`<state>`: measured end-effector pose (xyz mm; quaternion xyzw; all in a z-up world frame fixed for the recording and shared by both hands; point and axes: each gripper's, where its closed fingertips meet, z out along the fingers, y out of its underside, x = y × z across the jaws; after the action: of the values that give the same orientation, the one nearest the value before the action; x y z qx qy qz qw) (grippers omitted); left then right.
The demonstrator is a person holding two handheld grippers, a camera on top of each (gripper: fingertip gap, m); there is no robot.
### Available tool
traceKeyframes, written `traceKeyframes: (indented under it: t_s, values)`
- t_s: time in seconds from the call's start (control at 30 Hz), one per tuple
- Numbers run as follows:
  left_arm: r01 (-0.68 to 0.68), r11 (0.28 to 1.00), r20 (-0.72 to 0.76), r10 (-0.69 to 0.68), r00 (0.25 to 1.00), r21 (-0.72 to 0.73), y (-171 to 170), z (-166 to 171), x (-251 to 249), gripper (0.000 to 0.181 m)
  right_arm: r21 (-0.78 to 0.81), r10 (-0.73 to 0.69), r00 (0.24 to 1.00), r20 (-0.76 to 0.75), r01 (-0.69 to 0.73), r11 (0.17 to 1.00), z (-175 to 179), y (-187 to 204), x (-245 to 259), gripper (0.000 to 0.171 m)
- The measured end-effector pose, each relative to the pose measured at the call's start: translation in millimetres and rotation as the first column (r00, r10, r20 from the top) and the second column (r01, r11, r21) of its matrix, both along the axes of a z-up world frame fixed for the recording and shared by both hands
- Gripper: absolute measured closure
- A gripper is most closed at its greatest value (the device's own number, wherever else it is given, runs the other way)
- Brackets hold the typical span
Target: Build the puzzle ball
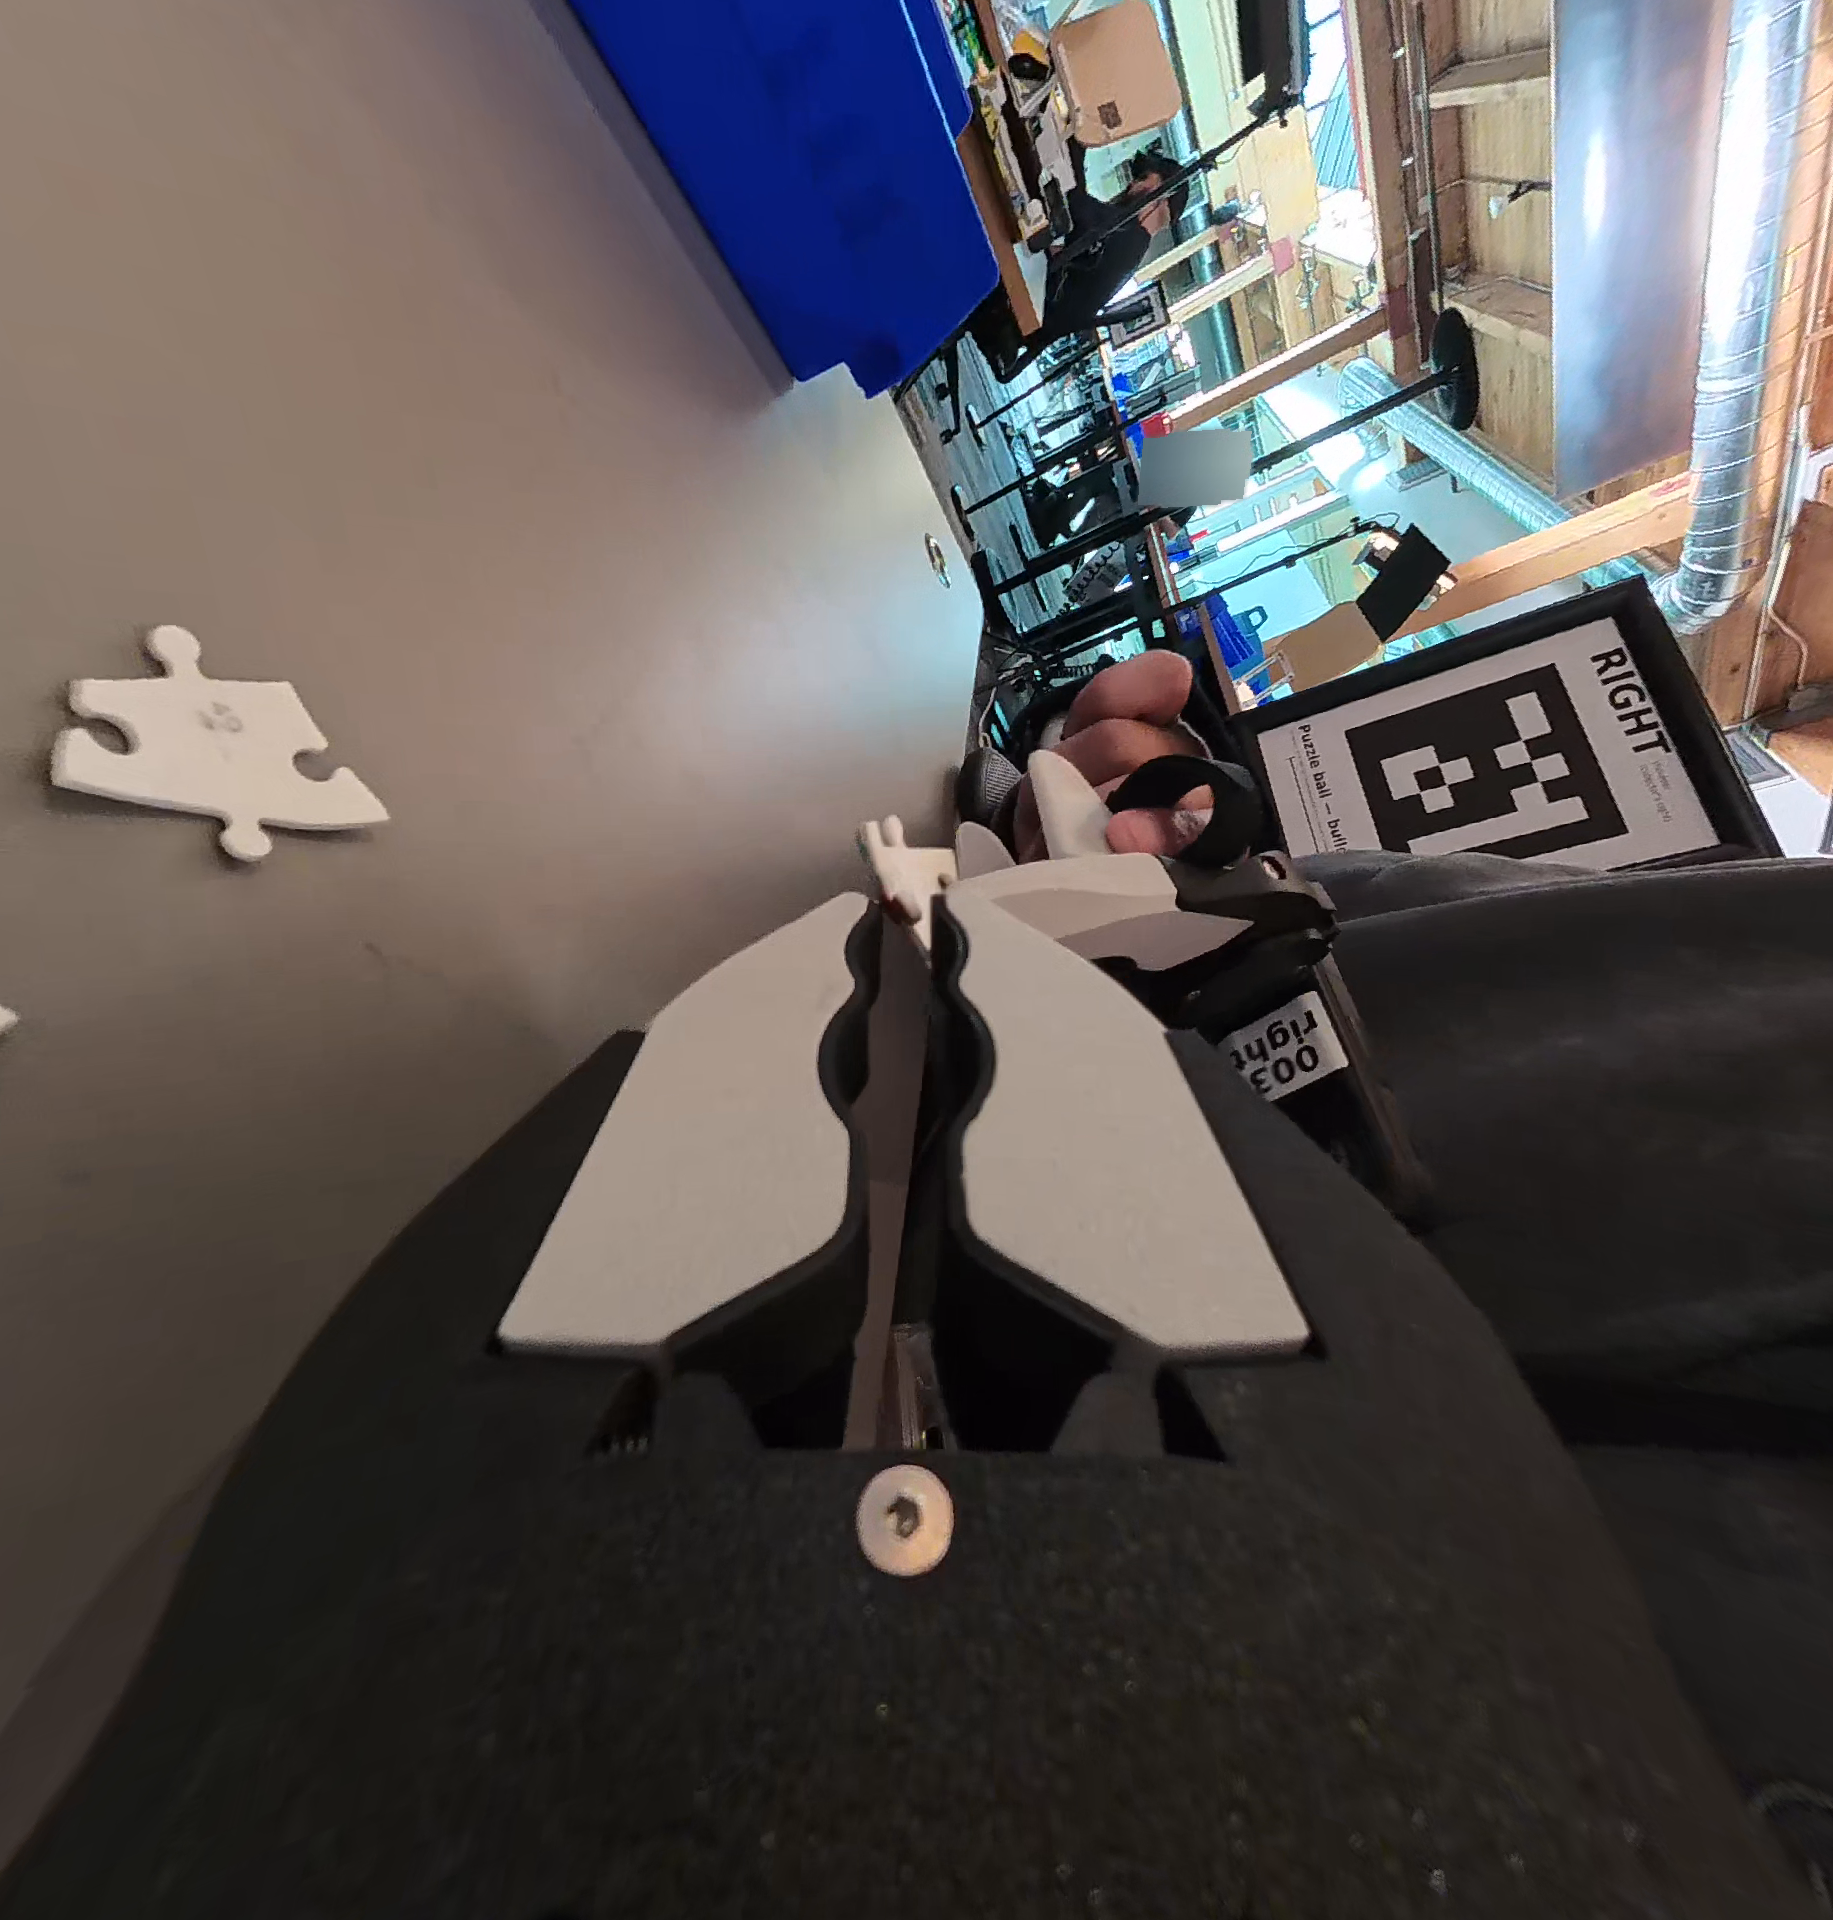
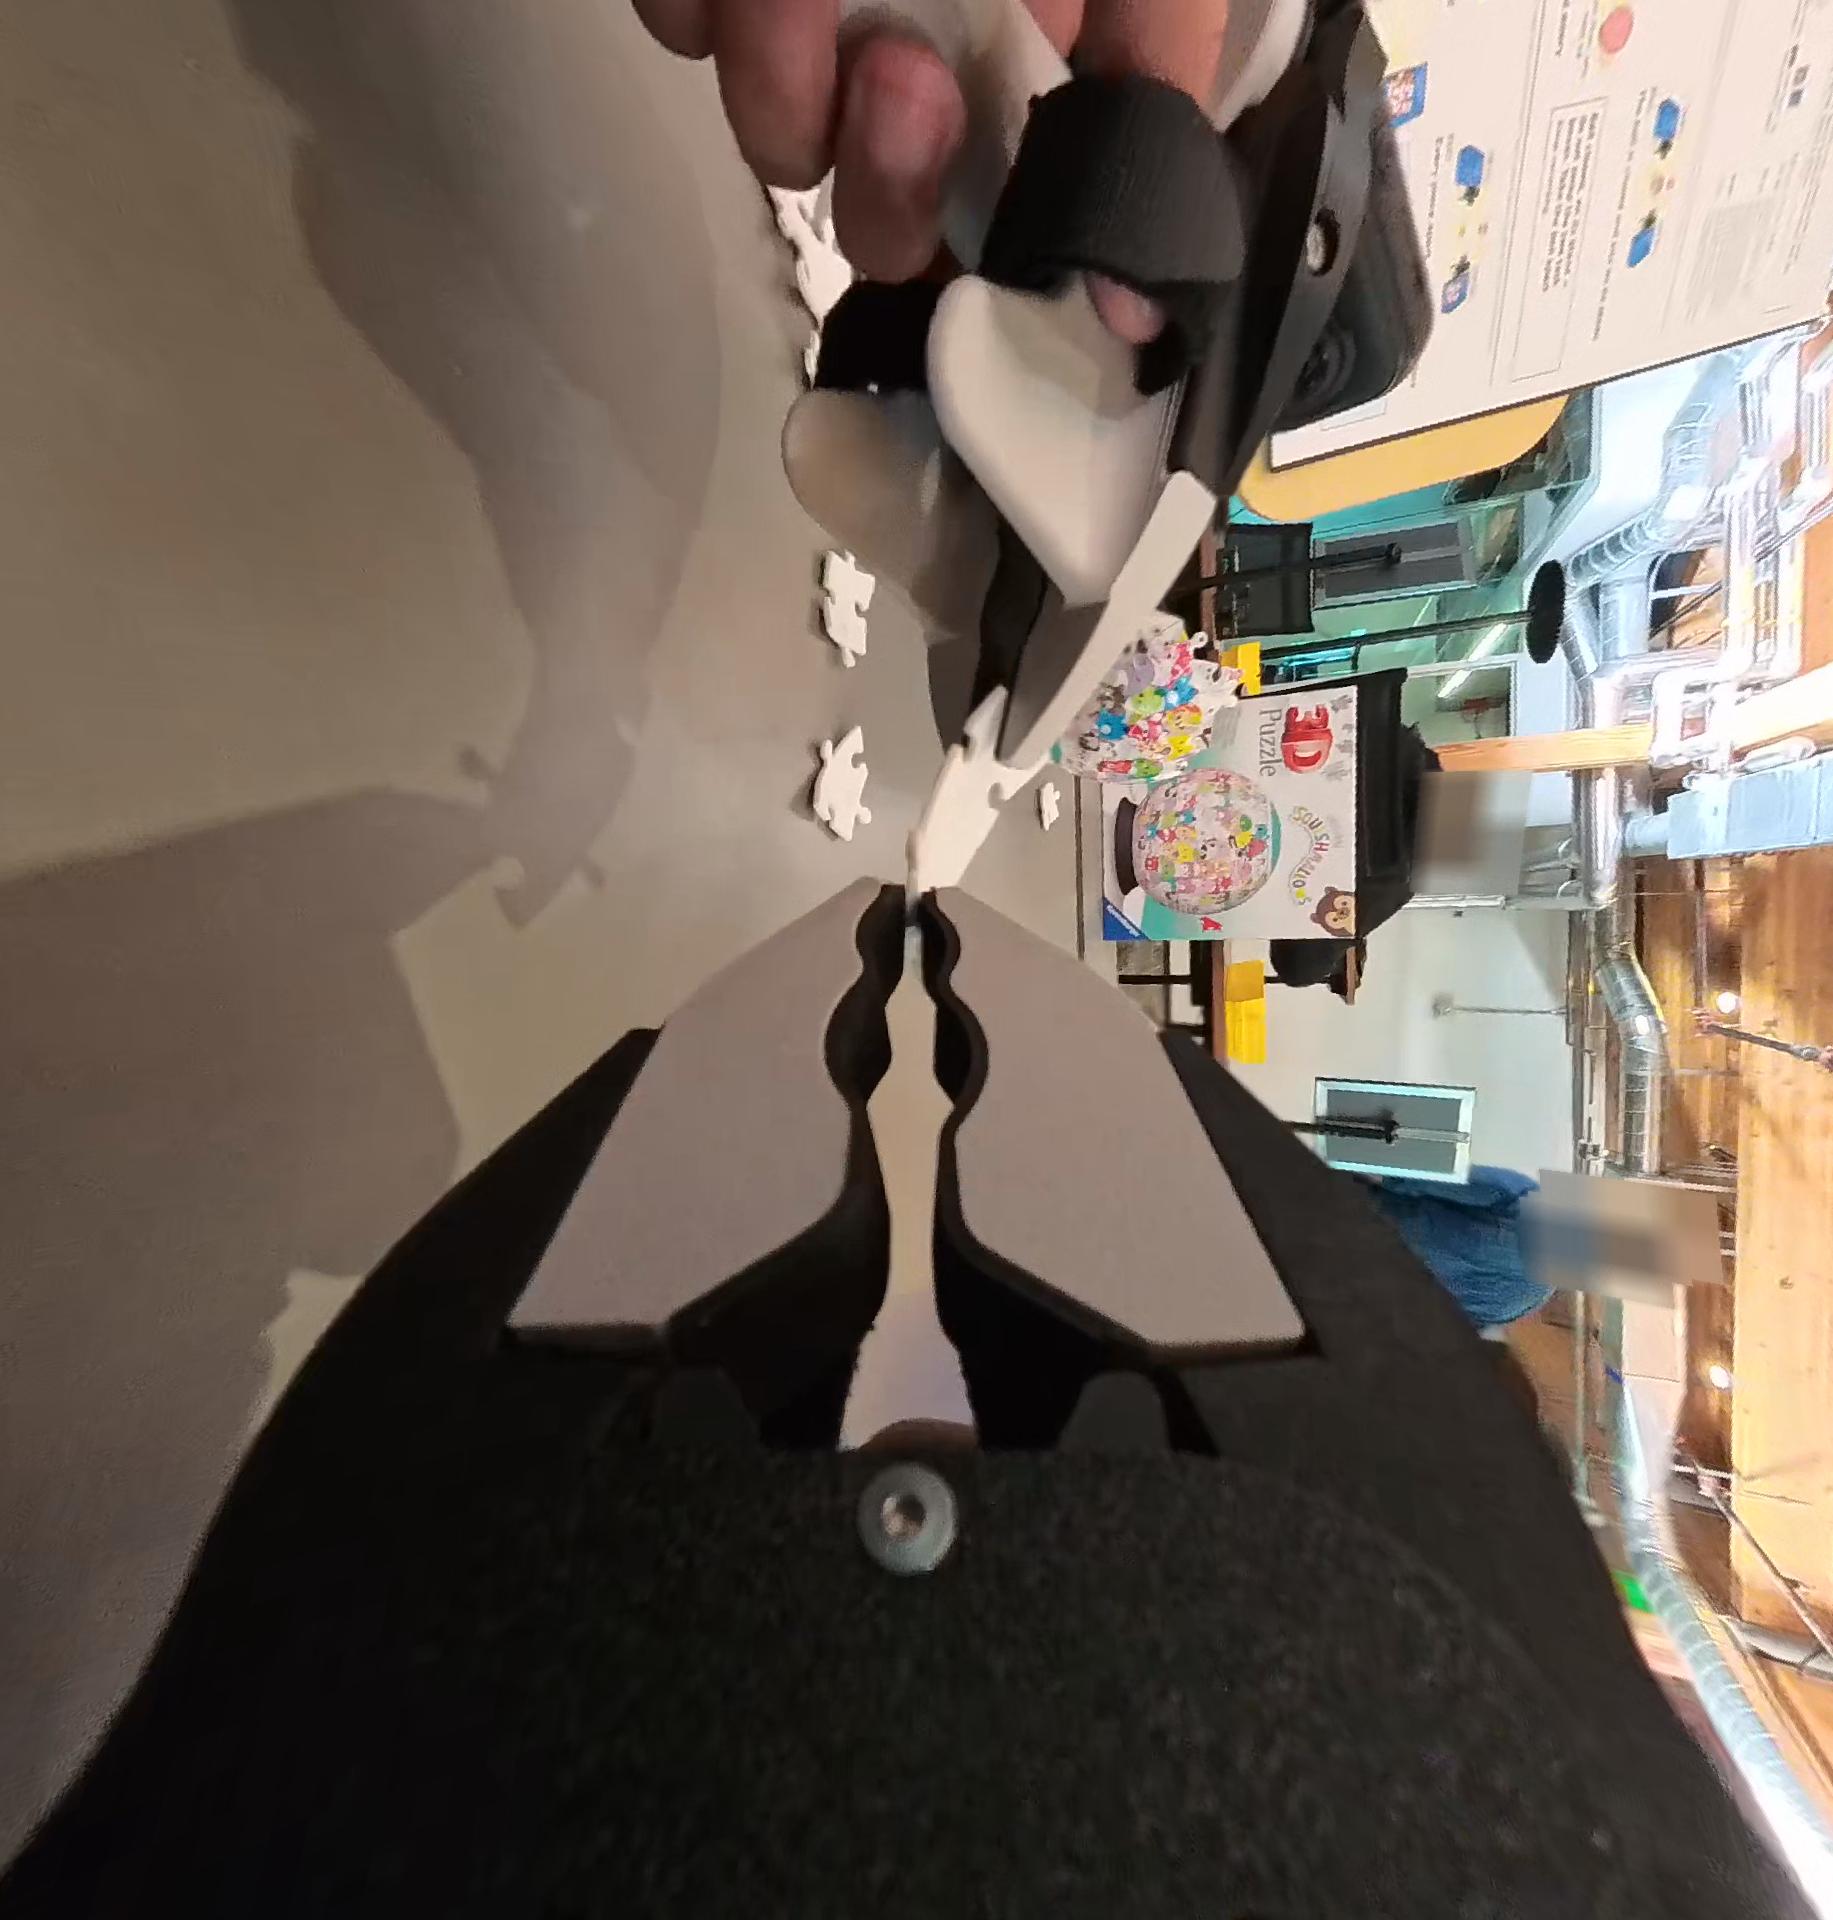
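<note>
My left gripper (image 1: 907,914) is shut on a thin white puzzle piece (image 1: 896,868), seen edge-on, whose tab pokes past the fingertips. My right gripper (image 2: 917,920) is shut on a second white piece (image 2: 953,805). In the right wrist view the two pieces meet tab to notch above the table, with the left gripper (image 2: 1005,603) and its long piece (image 2: 1140,582) just ahead. The right gripper (image 1: 969,883) also shows beyond the tips in the left wrist view. A colourful partly built ball shell (image 2: 1151,717) sits behind them.
Loose white pieces lie on the grey table (image 1: 424,520): one large piece (image 1: 216,743) in the left wrist view and two (image 2: 844,613) (image 2: 839,779) in the right wrist view. A blue bin (image 1: 818,177), the puzzle box (image 2: 1234,821) and a tag board (image 1: 1494,748) stand at the table's edges. The tips of both grippers are at nearly the same place. The left tips stand about 20 centimeters off the colourful partly built ball shell (image 2: 1151,717).
</note>
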<state>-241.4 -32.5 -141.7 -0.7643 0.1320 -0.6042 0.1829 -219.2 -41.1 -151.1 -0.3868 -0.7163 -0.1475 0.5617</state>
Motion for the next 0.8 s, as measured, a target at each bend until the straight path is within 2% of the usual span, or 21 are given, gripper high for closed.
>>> traceKeyframes:
  t_s: [0.1,0.17,0.23,0.3,0.37,0.43,0.47,0.5,0.53,0.57,0.6,0.67,0.73,0.8]
  values:
    - [-0.018,1.000,-0.009,0.018,1.000,0.019,3,0,-1,0.179,-0.068,0.016,1.000,-0.023,-0.017,0.998,-2,-4,-2,0.161]
    - [-0.038,0.999,0.008,0.037,0.999,0.035,6,4,-4,0.179,-0.171,0.004,0.997,-0.080,-0.018,0.985,-1,-7,-2,0.140]
    - [-0.064,0.995,-0.004,0.065,0.998,0.077,11,6,-8,0.179,-0.358,-0.002,0.986,-0.164,-0.058,0.932,4,-17,0,0.136]
    - [-0.091,0.986,-0.013,0.094,0.995,0.142,15,11,-12,0.180,-0.548,-0.033,0.954,-0.299,-0.143,0.824,23,-24,1,0.137]
    - [-0.119,0.963,-0.039,0.133,0.990,0.241,20,18,-17,0.180,-0.753,-0.095,0.926,-0.366,-0.235,0.615,42,-19,3,0.150]
    - [-0.125,0.928,-0.078,0.162,0.984,0.352,23,24,-22,0.180,-0.909,-0.187,0.919,-0.346,-0.280,0.308,58,-5,3,0.139]
    - [-0.126,0.906,-0.093,0.178,0.980,0.404,24,28,-24,0.180,-0.952,-0.213,0.929,-0.302,-0.281,0.123,61,1,2,0.133]
    - [-0.128,0.886,-0.107,0.194,0.975,0.445,25,32,-26,0.179,-0.965,-0.185,0.953,-0.239,-0.254,-0.065,63,2,2,0.134]
    - [-0.126,0.871,-0.114,0.203,0.973,0.476,25,36,-27,0.179,-0.963,-0.137,0.974,-0.183,-0.205,-0.174,65,7,2,0.138]
    - [-0.125,0.859,-0.115,0.208,0.971,0.497,26,39,-27,0.179,-0.968,-0.103,0.981,-0.164,-0.180,-0.173,67,19,0,0.146]
    - [-0.129,0.850,-0.113,0.216,0.970,0.511,26,42,-28,0.179,-0.974,-0.073,0.980,-0.185,-0.193,-0.118,69,29,-3,0.149]
    - [-0.135,0.843,-0.112,0.225,0.968,0.520,27,44,-30,0.179,-0.980,0.022,0.980,-0.198,-0.197,-0.011,69,39,-12,0.143]
    - [-0.141,0.840,-0.112,0.232,0.966,0.524,27,44,-31,0.179,-0.985,0.106,0.983,-0.149,-0.157,0.073,62,40,-19,0.140]
    - [-0.147,0.838,-0.106,0.236,0.966,0.525,28,45,-32,0.180,-0.982,0.129,0.988,-0.083,-0.103,0.156,51,45,-26,0.149]
